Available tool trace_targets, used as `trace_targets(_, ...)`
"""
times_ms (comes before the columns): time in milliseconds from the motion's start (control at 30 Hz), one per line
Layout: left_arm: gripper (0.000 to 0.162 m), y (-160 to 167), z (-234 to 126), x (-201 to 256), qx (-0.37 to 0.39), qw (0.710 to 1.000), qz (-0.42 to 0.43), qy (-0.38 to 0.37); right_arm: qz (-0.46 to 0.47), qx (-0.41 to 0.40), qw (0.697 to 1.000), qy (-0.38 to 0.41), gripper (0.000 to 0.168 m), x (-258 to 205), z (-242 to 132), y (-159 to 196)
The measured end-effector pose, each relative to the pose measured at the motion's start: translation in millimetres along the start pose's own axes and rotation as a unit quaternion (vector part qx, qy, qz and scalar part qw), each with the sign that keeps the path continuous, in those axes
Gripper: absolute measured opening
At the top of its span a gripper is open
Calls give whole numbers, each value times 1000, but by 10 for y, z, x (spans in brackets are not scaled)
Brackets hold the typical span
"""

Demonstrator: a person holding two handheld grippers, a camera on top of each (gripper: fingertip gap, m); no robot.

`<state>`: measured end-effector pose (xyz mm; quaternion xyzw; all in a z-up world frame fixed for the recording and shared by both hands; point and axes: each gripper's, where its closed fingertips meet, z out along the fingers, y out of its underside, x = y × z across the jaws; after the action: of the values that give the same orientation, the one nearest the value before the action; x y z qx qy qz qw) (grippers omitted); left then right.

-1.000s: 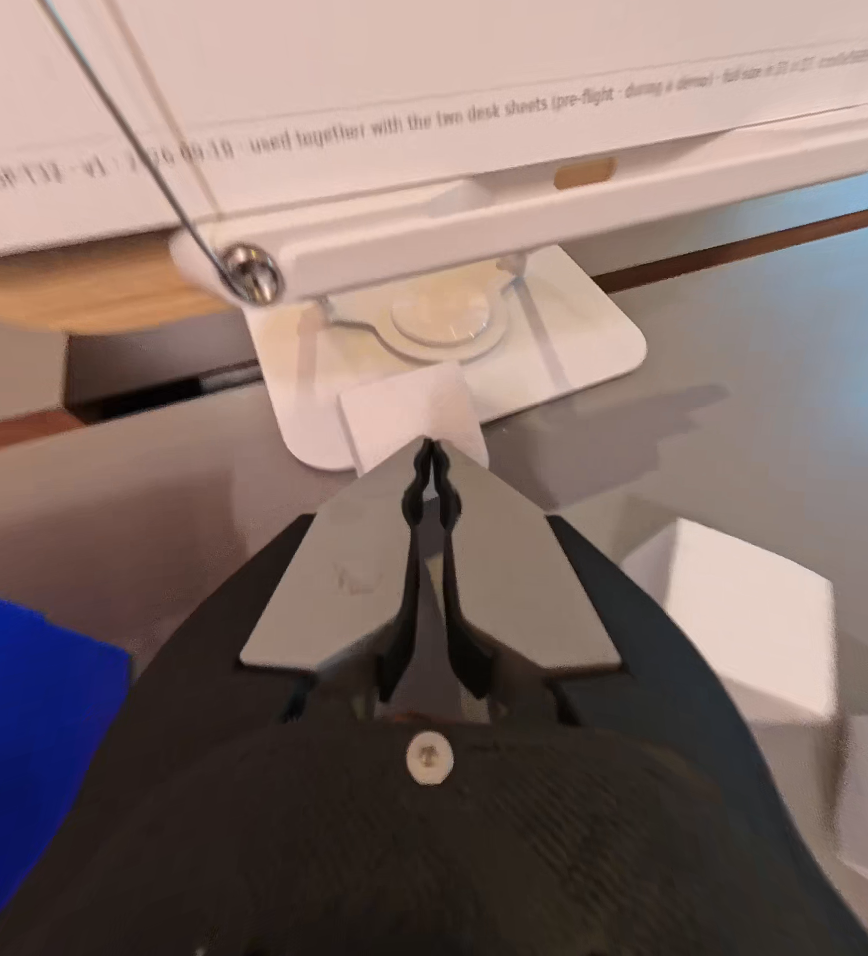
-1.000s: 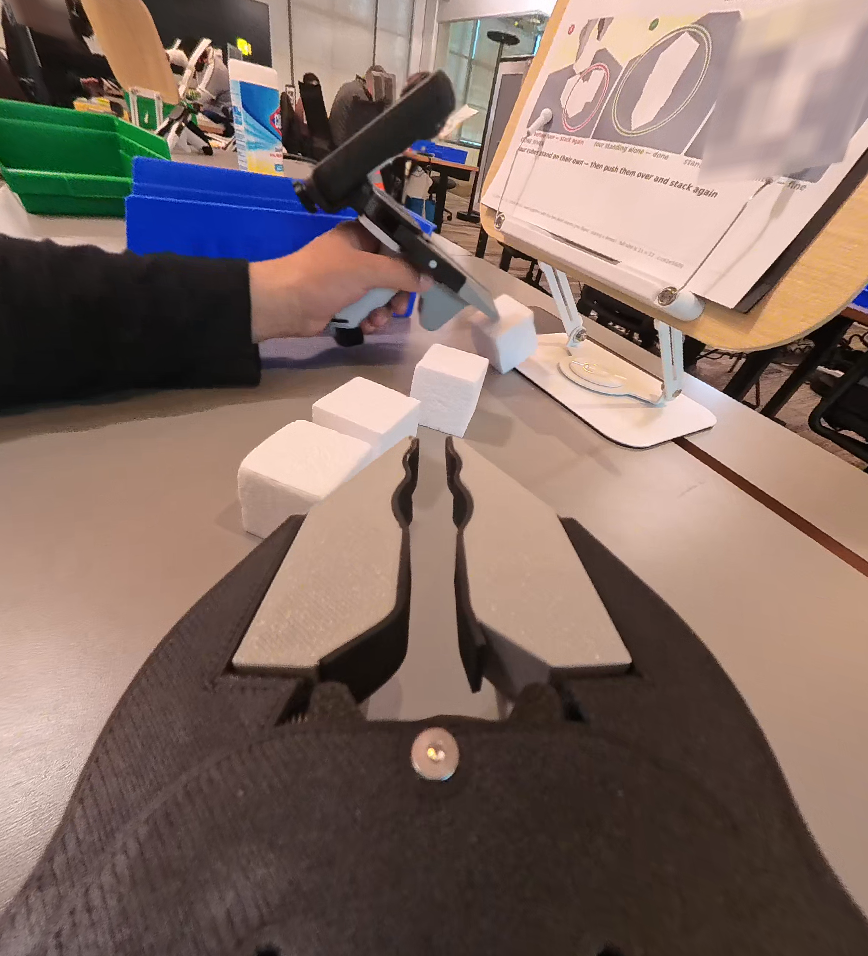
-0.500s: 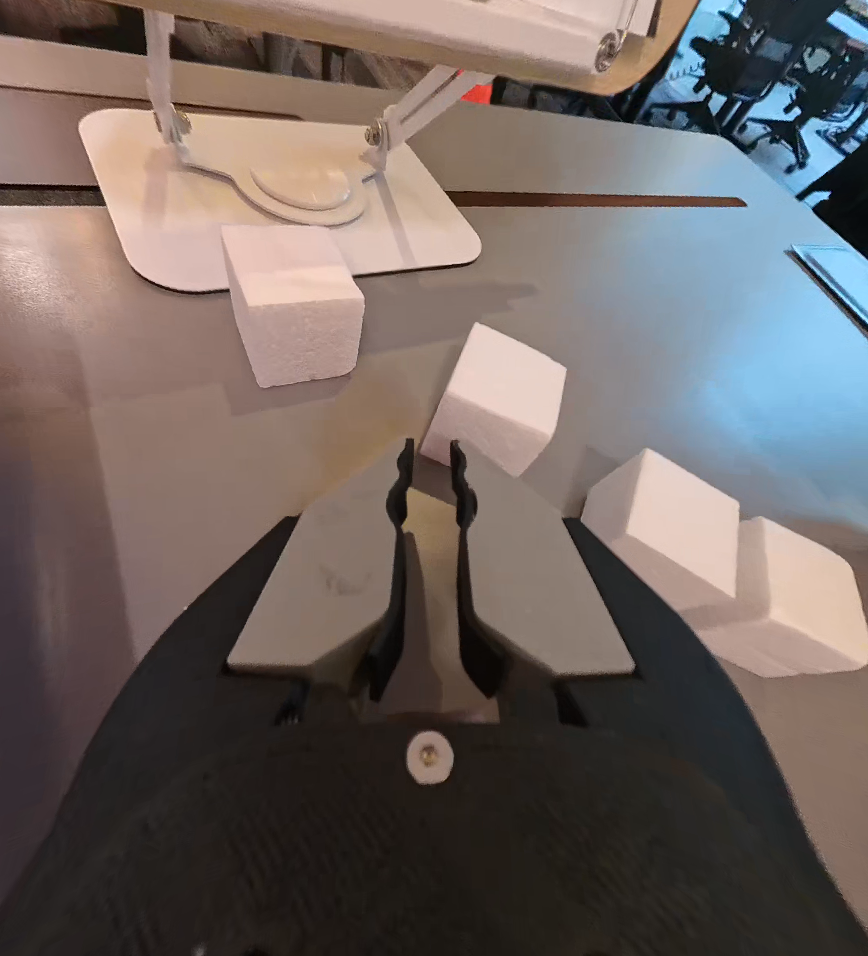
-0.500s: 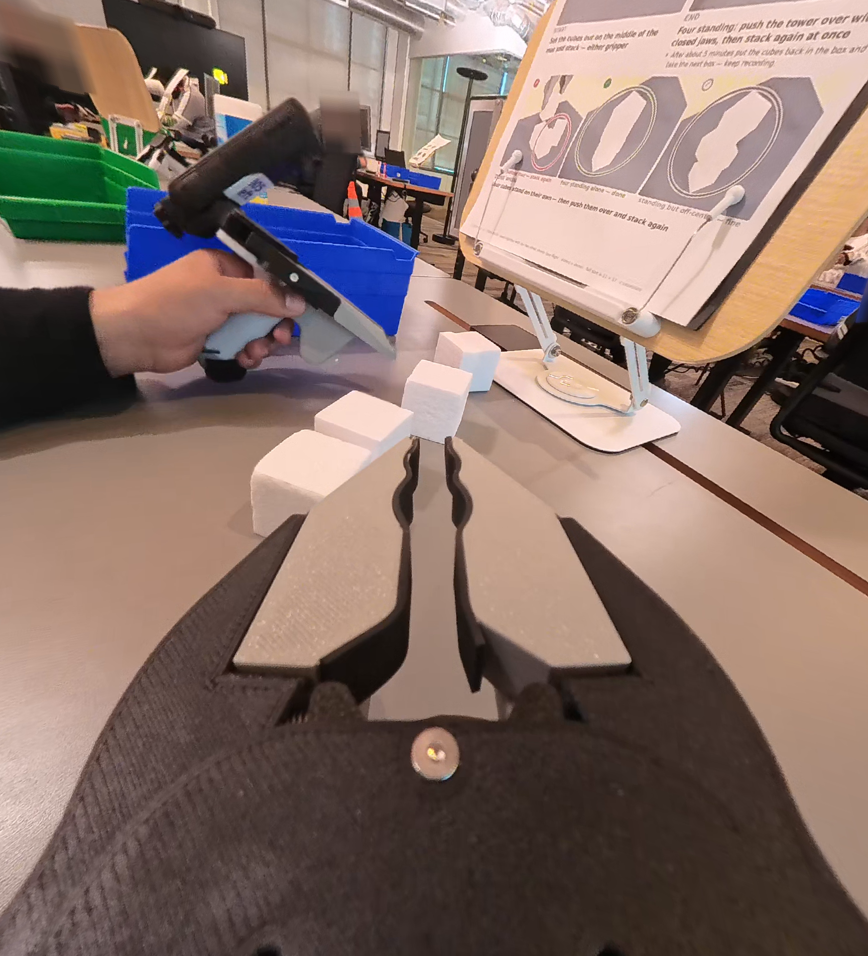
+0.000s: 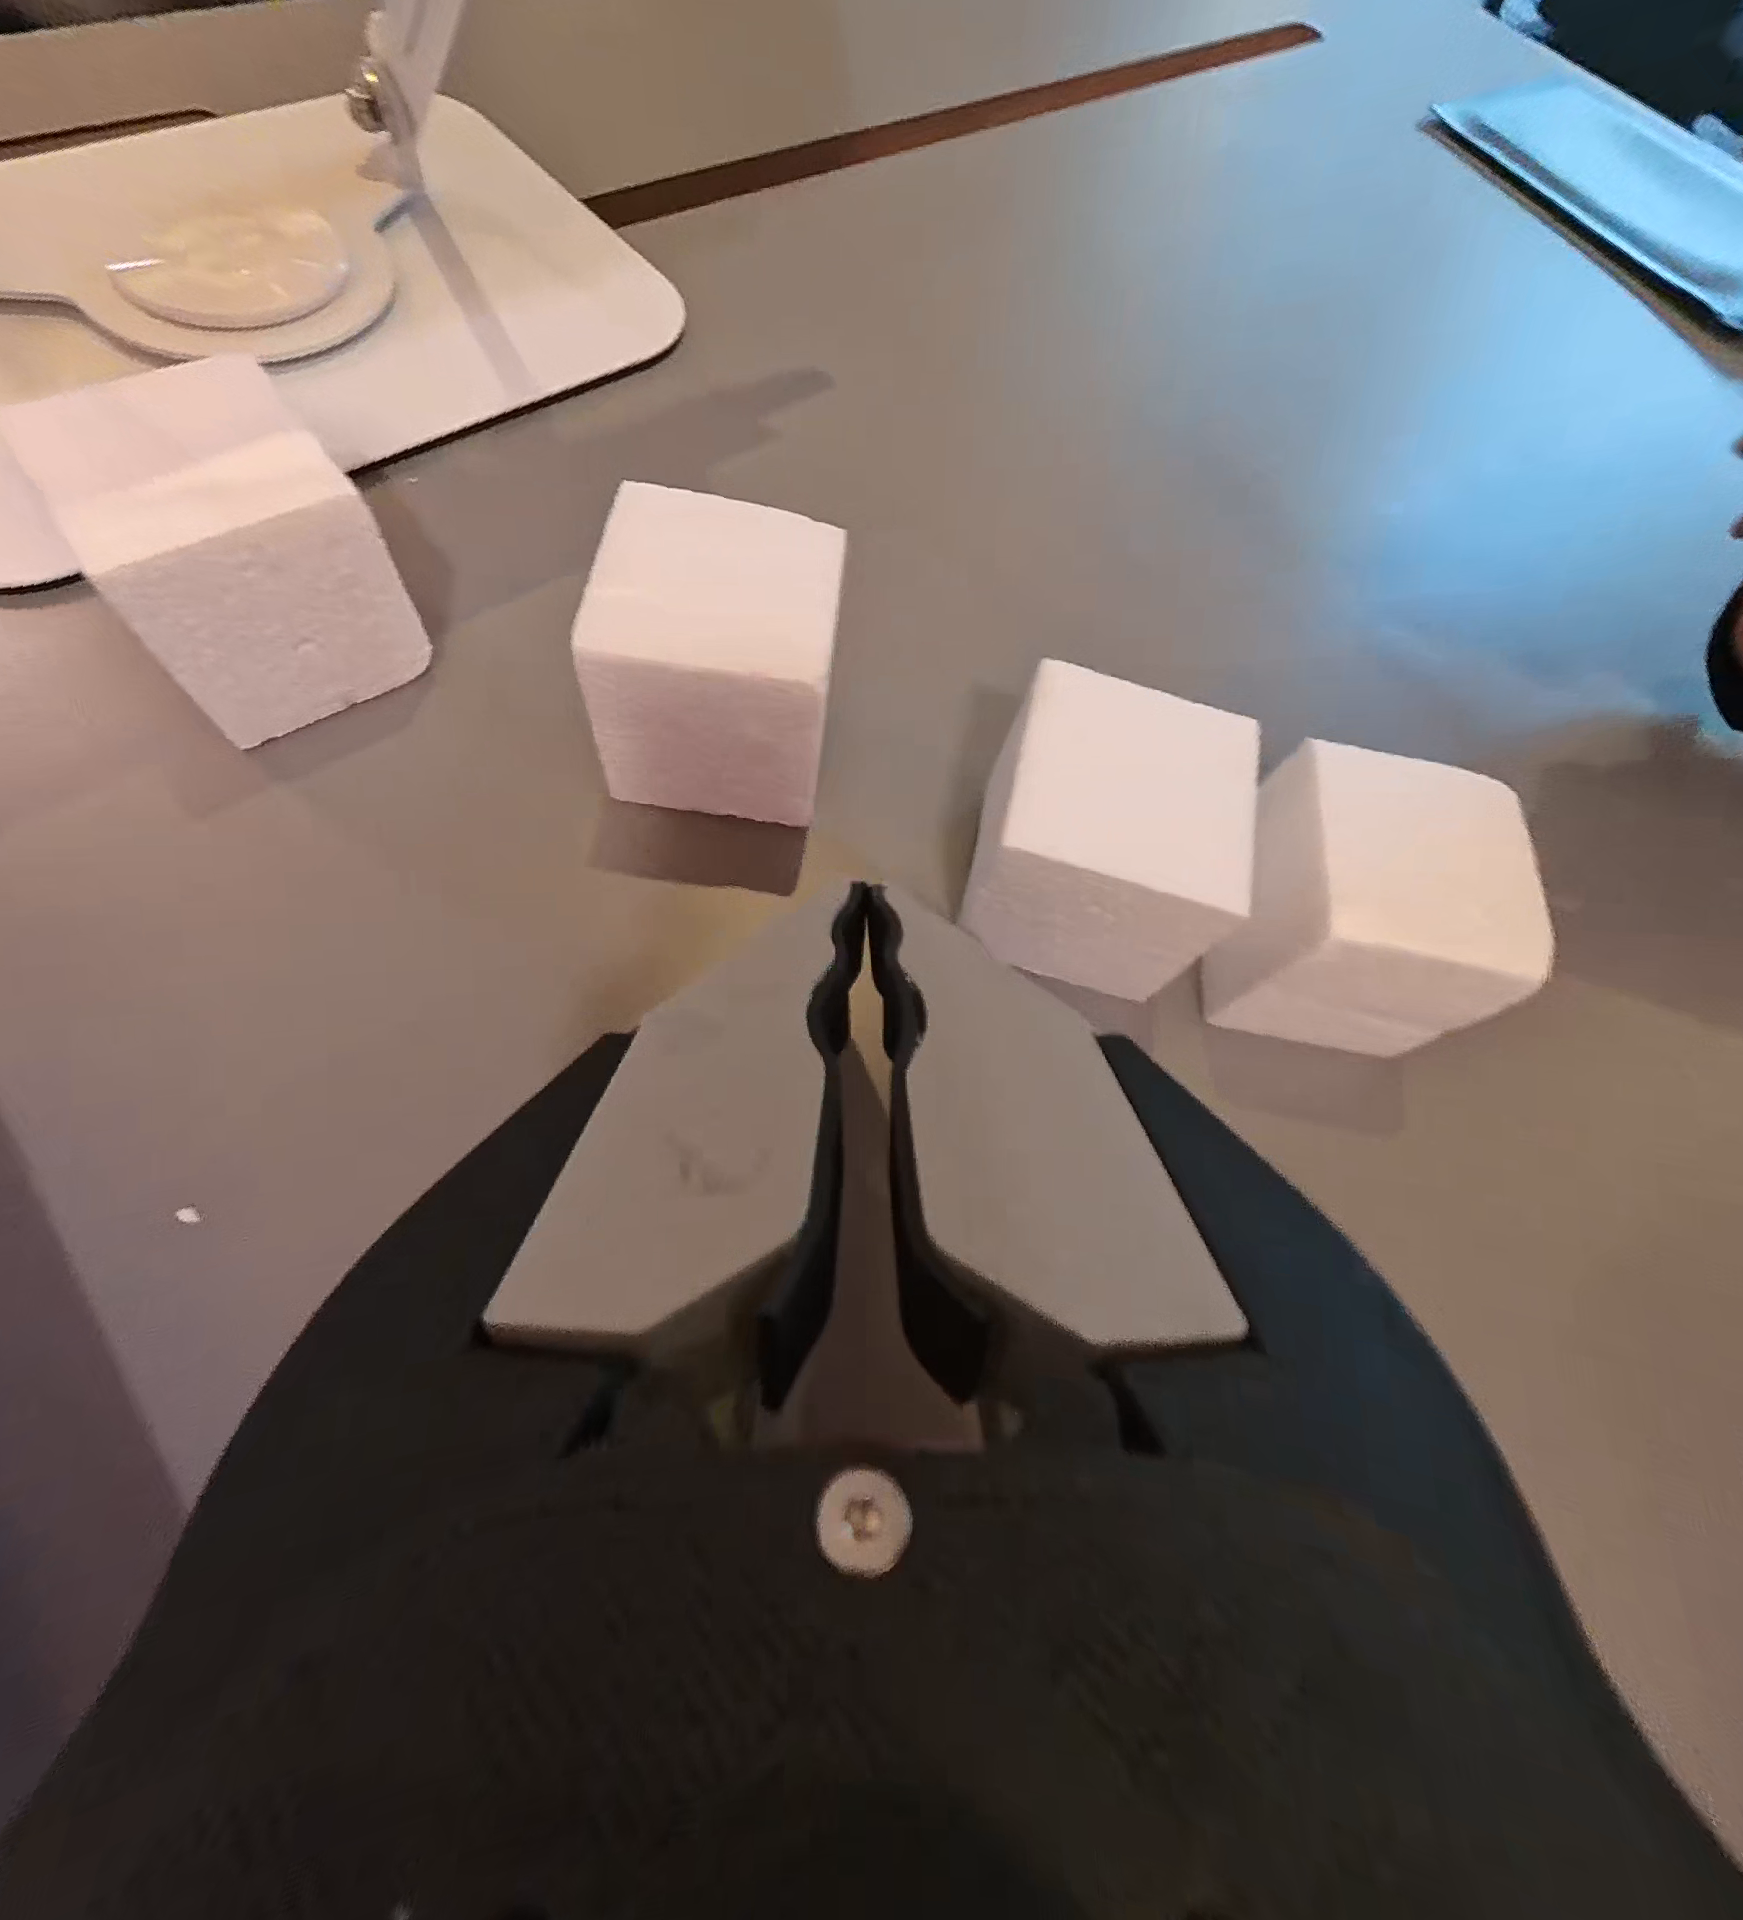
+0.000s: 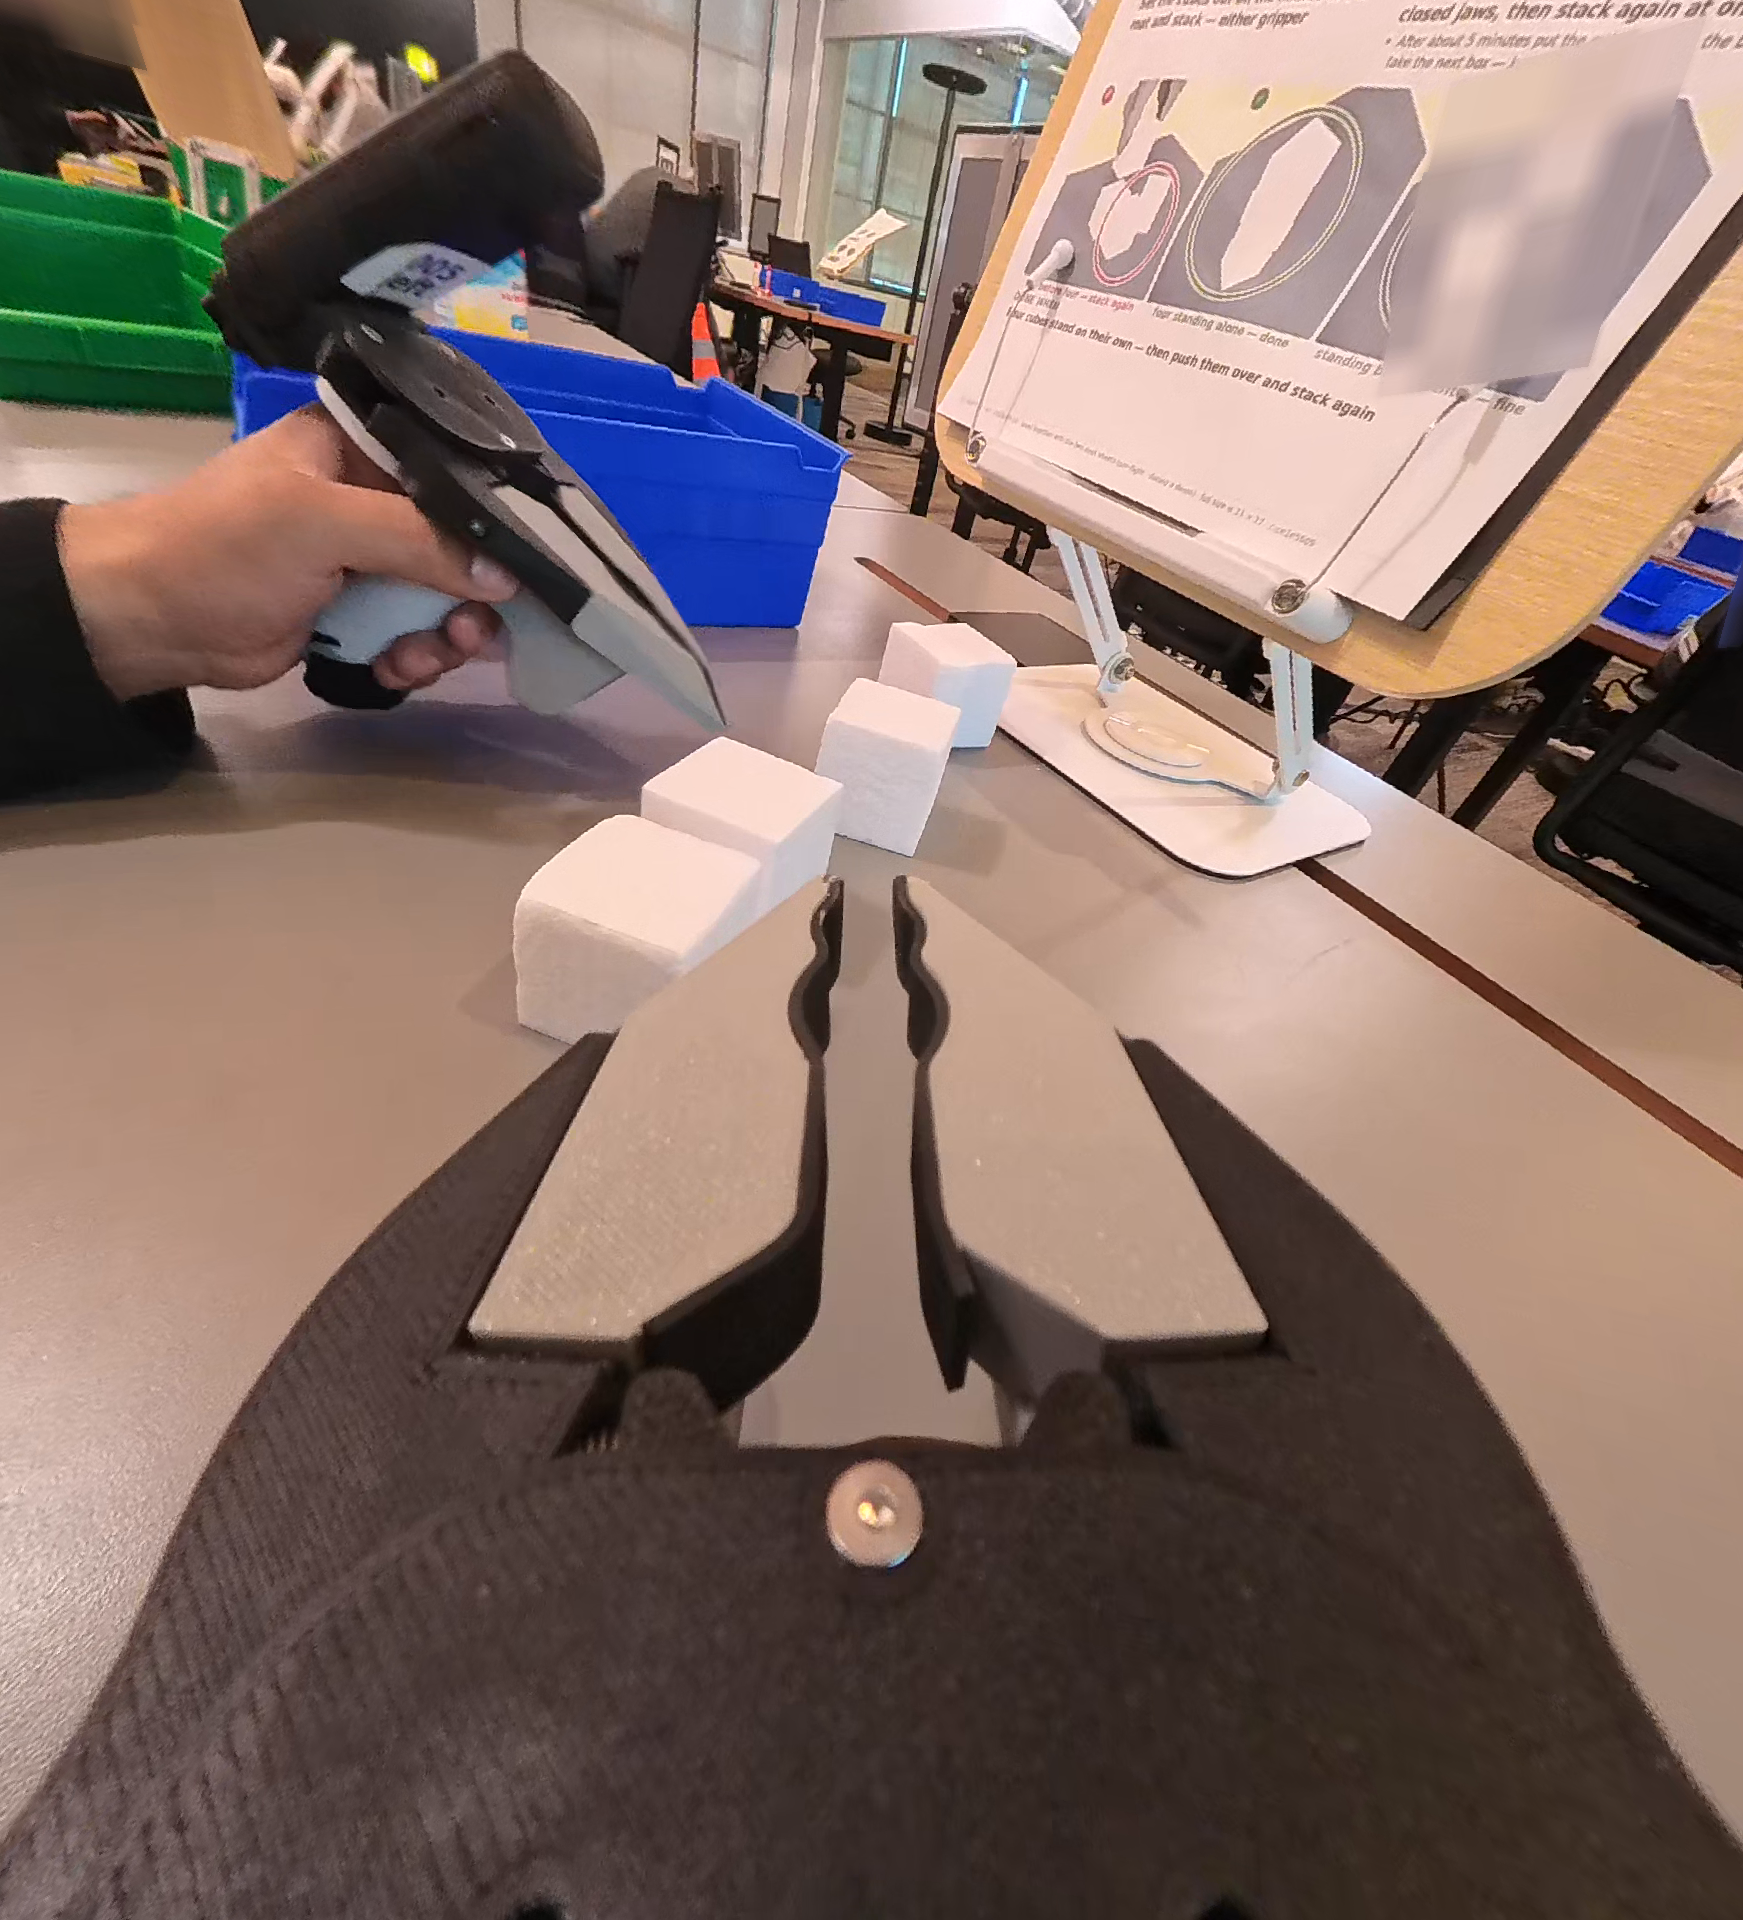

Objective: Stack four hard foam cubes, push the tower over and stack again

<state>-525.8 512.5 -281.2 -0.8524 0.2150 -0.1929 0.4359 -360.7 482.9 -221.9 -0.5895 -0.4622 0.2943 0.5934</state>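
Having swung your left gripper (image 5: 869, 891) back over four scattered cubes (image 5: 709, 655), fingers together, right gripper (image 6: 865, 891) slightly apart, begin restacking.

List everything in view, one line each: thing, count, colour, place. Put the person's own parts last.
foam cubes: four, white, lying in a loose row on the table, none stacked; the two nearest the right gripper touch.
table: one, grey, with a dark seam across it.
document stand: one, white base with a wooden board, at the far end of the cube row, holding a printed sheet.
blue bin: one, behind the left gripper.
green bins: stacked, far left background.
flat grey item: one, on the table's far right edge in the left wrist view.
left gripper: black and grey, shut, empty, above the table near the cubes.
right gripper: black and grey, slightly open, empty.
hand: holding the left gripper, dark sleeve.
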Motion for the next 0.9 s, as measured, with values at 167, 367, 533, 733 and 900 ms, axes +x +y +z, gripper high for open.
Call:
trace_targets(167,0,-32,-44,324,1,998,29,62,-1,-6,1000,-5,5,-20,33,30)
trace_targets(367,0,-16,156,592,-7,993,54,102,-2,-7,1000,-5,5,-41,48,31)
trace_targets(533,0,-193,342,808,31,994,46,96,-8,-9,1000,-3,5,-56,56,33)
trace_targets(733,0,-241,160,554,51,994,94,14,2,-5,1000,0,5,-22,36,33)
trace_targets(900,0,-304,42,509,75,995,48,41,-1,-10,1000,1,5,-28,41,50)
